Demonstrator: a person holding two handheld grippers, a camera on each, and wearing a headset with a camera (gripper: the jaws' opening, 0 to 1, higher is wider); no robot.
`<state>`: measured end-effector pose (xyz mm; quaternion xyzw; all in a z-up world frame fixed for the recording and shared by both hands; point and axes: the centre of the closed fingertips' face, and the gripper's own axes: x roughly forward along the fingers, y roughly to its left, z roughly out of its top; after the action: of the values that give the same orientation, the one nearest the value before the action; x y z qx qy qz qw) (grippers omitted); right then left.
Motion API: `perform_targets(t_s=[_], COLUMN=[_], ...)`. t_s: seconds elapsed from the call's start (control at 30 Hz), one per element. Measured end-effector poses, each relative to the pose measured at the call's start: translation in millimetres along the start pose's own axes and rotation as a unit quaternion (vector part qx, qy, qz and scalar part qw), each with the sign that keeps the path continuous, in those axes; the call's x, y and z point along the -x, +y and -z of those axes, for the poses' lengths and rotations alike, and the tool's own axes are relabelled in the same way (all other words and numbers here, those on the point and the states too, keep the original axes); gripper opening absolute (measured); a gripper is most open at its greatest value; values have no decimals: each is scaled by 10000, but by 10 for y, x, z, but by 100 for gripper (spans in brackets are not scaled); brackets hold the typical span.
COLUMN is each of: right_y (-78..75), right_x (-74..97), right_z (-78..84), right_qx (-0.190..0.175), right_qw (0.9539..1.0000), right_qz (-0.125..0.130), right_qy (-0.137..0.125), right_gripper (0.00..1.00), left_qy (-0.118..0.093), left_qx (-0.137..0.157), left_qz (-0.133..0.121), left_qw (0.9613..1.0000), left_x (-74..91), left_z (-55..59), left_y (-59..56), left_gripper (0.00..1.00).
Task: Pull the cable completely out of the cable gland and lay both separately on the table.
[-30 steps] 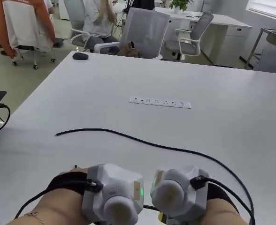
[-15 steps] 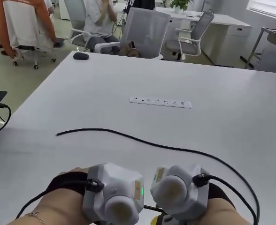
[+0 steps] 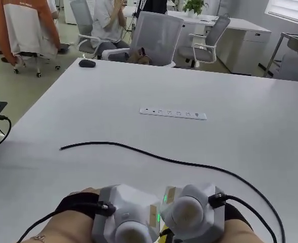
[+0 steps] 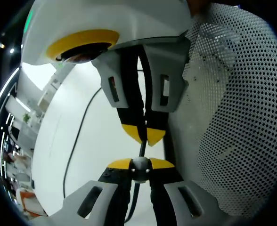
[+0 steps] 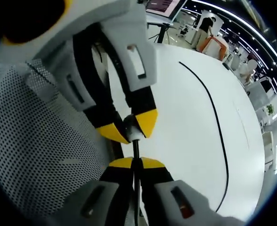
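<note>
Between their facing tips, the left gripper (image 4: 139, 165) clenches the cable gland (image 5: 131, 126) and the right gripper (image 5: 134, 163) clenches the cable (image 3: 189, 163) just beside it; the cable seems not yet pulled out.

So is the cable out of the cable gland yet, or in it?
In, not out. The cable runs from the right hand-held gripper straight into the cable gland, clamped in the left hand-held gripper.
</note>
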<state>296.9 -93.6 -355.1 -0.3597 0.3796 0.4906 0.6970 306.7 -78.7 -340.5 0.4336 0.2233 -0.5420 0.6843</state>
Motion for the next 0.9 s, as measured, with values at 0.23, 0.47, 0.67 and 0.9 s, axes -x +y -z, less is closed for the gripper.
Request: perform_targets(t_s=[0.23, 0.47, 0.67, 0.9], right_y=[-206, -183, -30, -11], right_x=[47, 29, 3, 16], right_z=[472, 330, -1, -57], right_qx=[-275, -118, 131, 301], right_qw=[9926, 9956, 9998, 9995], right_qz=[467, 491, 160, 119], right_qy=[1084, 784, 47, -74], right_gripper=[3, 12, 19, 3], left_qy=[209, 206, -7, -395], left_qx=[283, 298, 298, 225], left_qz=[-248, -261, -203, -61], left_qw=[9991, 9990, 9993, 9989], left_x=[43, 51, 64, 83], left_z=[125, 107, -1, -186], left_y=[126, 118, 85, 14], left_gripper=[15, 15, 15, 15])
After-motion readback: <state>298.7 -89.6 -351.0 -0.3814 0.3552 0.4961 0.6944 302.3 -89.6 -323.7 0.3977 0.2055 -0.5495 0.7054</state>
